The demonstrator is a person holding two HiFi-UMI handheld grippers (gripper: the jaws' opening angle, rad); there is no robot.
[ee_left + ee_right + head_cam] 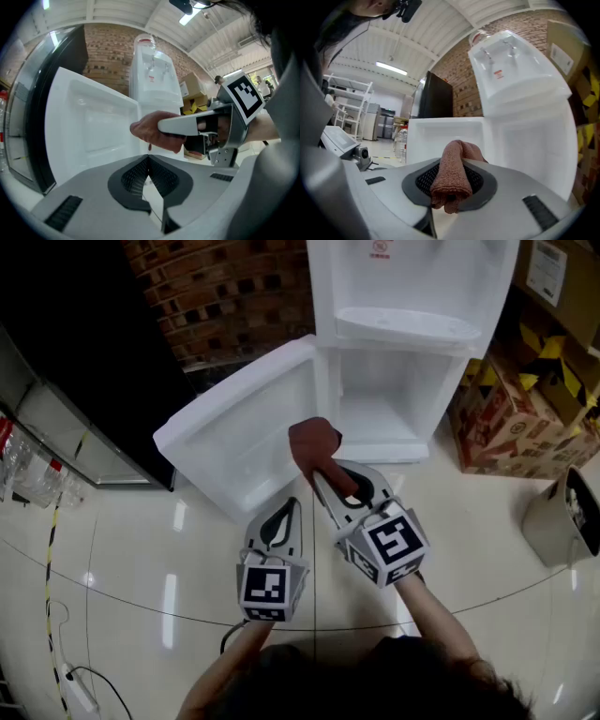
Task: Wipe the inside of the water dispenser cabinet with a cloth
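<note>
A white water dispenser (412, 296) stands on the floor with its lower cabinet (389, 404) open and its door (248, 432) swung out to the left. A reddish-brown cloth (314, 446) is clamped in my right gripper (330, 480), which is shut on it just in front of the cabinet opening. In the right gripper view the cloth (452, 180) bulges up between the jaws, with the cabinet (529, 140) behind. My left gripper (281, 521) is shut and empty, lower and to the left, facing the door (93, 122). The cloth (152, 131) also shows in the left gripper view.
Cardboard boxes (520, 418) stand right of the dispenser. A grey bin (562, 517) sits at the far right. A dark glass-fronted cabinet (84, 381) and a brick wall (225, 296) lie to the left and behind. A cable (70, 671) runs on the floor at lower left.
</note>
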